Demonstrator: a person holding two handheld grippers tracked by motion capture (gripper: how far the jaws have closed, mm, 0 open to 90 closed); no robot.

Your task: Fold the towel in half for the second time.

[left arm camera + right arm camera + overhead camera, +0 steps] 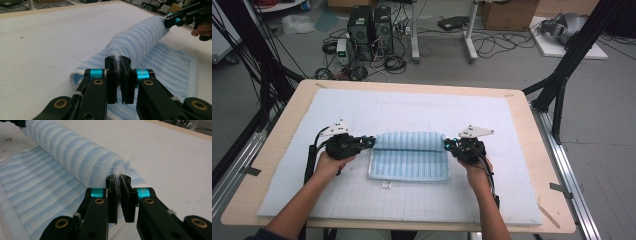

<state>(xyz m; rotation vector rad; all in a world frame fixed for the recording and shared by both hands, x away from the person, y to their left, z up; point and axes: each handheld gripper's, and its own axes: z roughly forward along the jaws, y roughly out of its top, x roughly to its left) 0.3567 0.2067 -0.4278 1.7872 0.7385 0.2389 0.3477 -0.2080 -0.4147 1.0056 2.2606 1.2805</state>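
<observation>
Nearest my lens, the left gripper [119, 65] is pinched tight on a tuft of the striped towel [410, 155], at the roll's end. My right gripper [120, 184] nips the opposite end the same way. I judge I hold both ends so the roll turns evenly across the flat part, which lies toward six o'clock on the white mat [512, 165]. From above, the roll spans between my hands; the gripper views alone reveal fabric trapped between the jaws.
</observation>
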